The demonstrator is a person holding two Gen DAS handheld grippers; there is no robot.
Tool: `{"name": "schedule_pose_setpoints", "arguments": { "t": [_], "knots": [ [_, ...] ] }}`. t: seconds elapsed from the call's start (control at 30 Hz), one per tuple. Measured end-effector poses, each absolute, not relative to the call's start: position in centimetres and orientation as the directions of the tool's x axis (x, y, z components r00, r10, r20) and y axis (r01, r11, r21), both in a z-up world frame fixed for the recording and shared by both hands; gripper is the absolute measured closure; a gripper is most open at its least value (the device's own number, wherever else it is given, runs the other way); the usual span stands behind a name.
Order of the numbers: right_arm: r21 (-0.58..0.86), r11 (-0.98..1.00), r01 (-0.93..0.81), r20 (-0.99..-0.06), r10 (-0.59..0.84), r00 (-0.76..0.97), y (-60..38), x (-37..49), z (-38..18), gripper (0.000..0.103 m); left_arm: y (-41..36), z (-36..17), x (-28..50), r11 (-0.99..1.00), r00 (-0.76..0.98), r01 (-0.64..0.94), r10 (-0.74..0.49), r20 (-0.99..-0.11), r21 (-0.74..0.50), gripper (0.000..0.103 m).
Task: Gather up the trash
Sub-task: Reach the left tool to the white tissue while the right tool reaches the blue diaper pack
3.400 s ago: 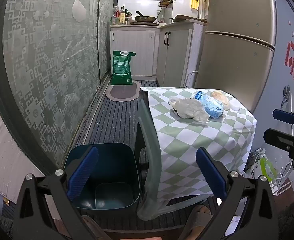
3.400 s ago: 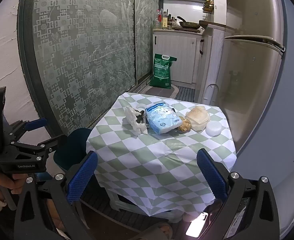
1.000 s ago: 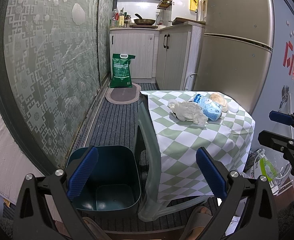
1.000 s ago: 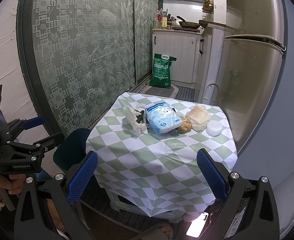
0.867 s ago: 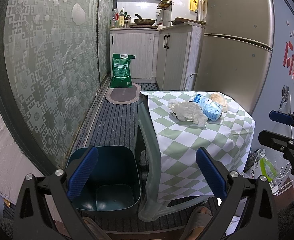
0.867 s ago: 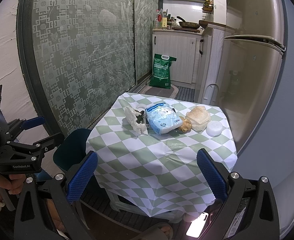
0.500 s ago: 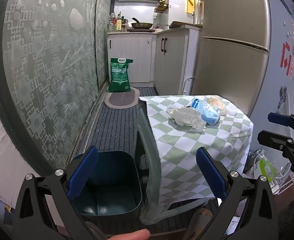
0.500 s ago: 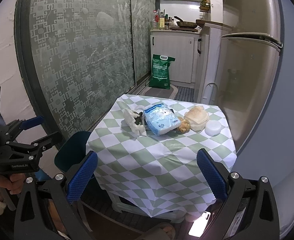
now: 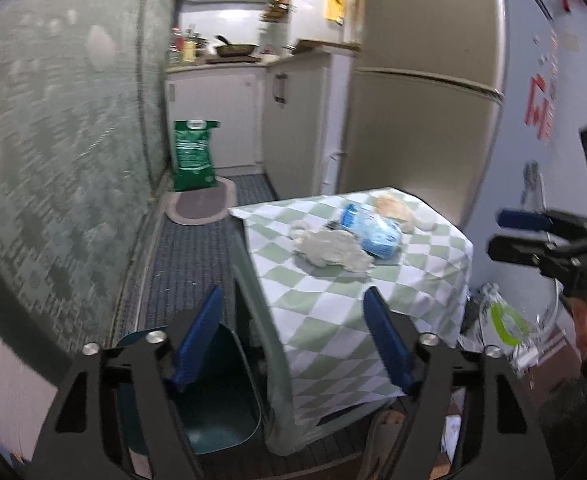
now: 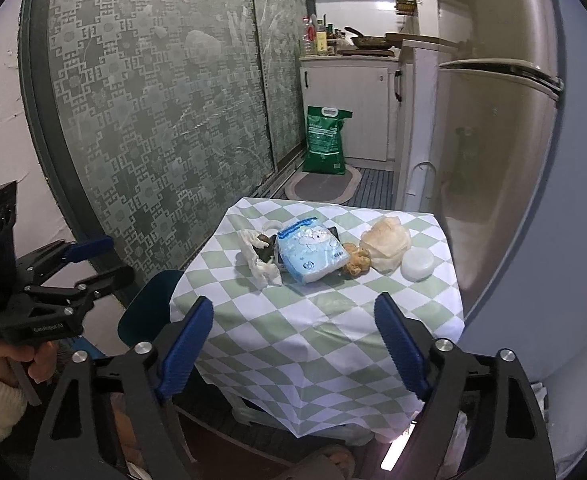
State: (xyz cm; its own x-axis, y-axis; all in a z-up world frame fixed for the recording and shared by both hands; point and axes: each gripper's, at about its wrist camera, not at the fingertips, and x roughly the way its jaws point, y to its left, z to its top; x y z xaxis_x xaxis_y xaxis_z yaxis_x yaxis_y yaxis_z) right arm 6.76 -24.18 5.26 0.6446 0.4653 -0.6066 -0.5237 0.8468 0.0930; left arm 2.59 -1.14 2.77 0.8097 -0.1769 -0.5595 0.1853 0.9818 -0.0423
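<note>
Trash lies on a small table with a green and white checked cloth (image 10: pixel 333 320): a crumpled white tissue (image 10: pixel 259 262), a blue and white plastic pack (image 10: pixel 311 254), a brown lump (image 10: pixel 356 263), a crumpled pale wrapper (image 10: pixel 385 242) and a round white lid (image 10: pixel 417 264). A dark teal bin (image 9: pixel 213 412) stands on the floor left of the table. My left gripper (image 9: pixel 293 344) is open and empty above the bin and the table's corner. My right gripper (image 10: pixel 295 344) is open and empty before the table's near edge.
A patterned glass sliding door (image 10: pixel 153 120) runs along the left. A tall fridge (image 10: pixel 493 140) stands right of the table. A green sack (image 10: pixel 324 140) and a mat lie on the floor before white cabinets. A clear bag (image 9: pixel 501 320) lies on the floor.
Both grippers have moved forward and closer to the table. The left view swung right and blurred. Both pairs of fingers stand somewhat less wide apart than before.
</note>
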Motion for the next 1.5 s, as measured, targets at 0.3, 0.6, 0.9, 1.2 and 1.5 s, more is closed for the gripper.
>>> {"name": "schedule_pose_setpoints", "arguments": {
  "t": [0.3, 0.6, 0.9, 1.2, 1.5],
  "knots": [
    [0.053, 0.829, -0.556, -0.662, 0.446, 0.602, -24.1, 9.4, 5.2, 0.031, -3.0, 3.2, 7.0, 0.951, 0.727, 0.303, -0.277, -0.628, -0.068, 0.049],
    [0.013, 0.815, -0.580, -0.688, 0.428, 0.586, -25.5, 11.6, 5.1, 0.035, -4.7, 2.2, 11.5, 0.943, 0.666, 0.296, -0.316, -0.676, -0.150, 0.050],
    [-0.045, 0.762, -0.645, -0.705, 0.433, 0.561, -24.2, 13.0, 5.0, 0.038, -5.8, 0.9, 14.9, 0.964, 0.650, 0.209, -0.262, -0.713, -0.163, 0.050],
    [-0.097, 0.692, -0.715, -0.728, 0.441, 0.525, -22.0, 14.8, 3.6, 0.042, -5.2, -1.3, 16.6, 0.968, 0.606, 0.166, -0.250, -0.755, -0.188, 0.064],
    [-0.079, 0.681, -0.728, -0.723, 0.464, 0.512, -20.3, 16.2, 1.4, 0.041, -3.3, -2.2, 16.3, 0.974, 0.594, 0.125, -0.227, -0.772, -0.190, 0.096]
  ]
}}
